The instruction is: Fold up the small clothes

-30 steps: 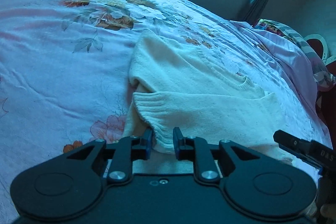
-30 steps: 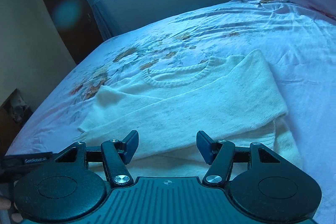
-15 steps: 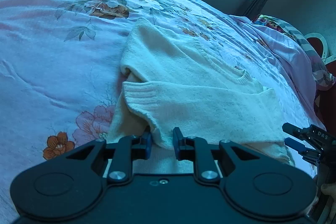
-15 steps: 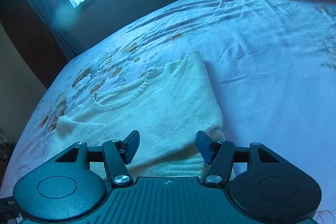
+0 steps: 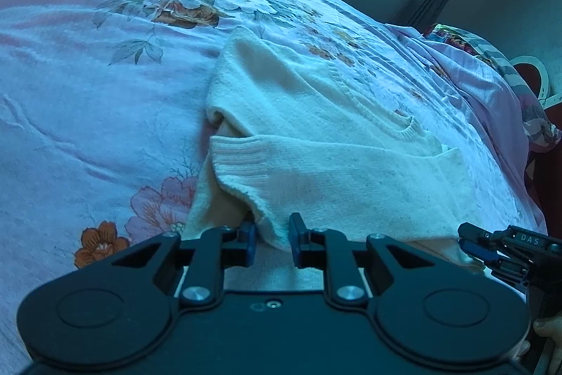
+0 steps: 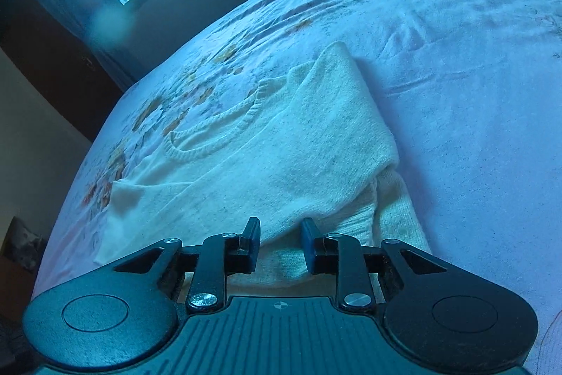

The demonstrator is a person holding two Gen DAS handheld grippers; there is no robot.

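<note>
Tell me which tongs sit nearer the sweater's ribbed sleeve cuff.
Left. The left tongs sit just below the ribbed cuff; the right tongs are at the sweater's opposite side.

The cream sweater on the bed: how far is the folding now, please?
Done: both sleeves of the cream sweater lie folded across its body. In hand: the left gripper and the right gripper each pinch the near hem edge. Left: carry the hem up toward the ribbed collar.

Cream knit sweater [image 5: 337,143] flat on floral bedsheet [image 5: 87,86]; sleeves folded across front
</note>
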